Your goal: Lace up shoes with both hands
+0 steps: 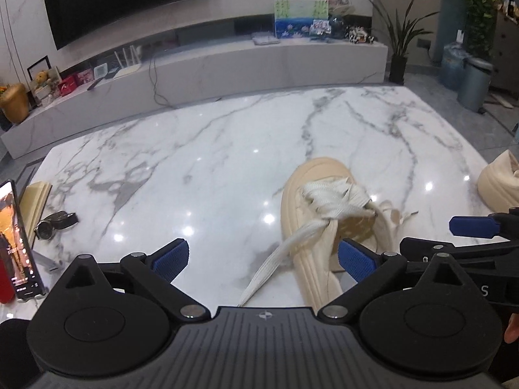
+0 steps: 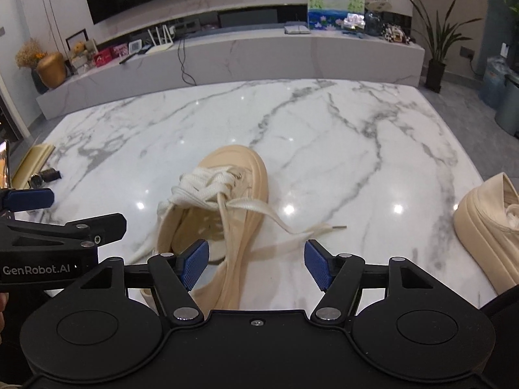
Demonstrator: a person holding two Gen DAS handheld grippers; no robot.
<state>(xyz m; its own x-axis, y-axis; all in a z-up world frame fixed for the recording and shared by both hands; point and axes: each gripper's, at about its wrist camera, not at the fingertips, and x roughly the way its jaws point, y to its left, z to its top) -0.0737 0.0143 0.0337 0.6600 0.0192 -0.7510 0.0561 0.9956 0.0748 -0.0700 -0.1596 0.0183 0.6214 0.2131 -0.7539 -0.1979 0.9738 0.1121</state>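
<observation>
A cream platform shoe with wide white laces lies on the marble table, toe pointing away. One lace end trails off its left side, under my left gripper, which is open and holds nothing. The other lace end runs right across the table, just beyond my right gripper, also open and holding nothing. The right gripper's blue pad shows at the left wrist view's right edge. The left gripper's body shows at the right wrist view's left.
A second cream shoe sits at the table's right edge. A wristwatch, a propped phone and a yellowish booklet lie at the left. Beyond the marble table runs a low TV bench.
</observation>
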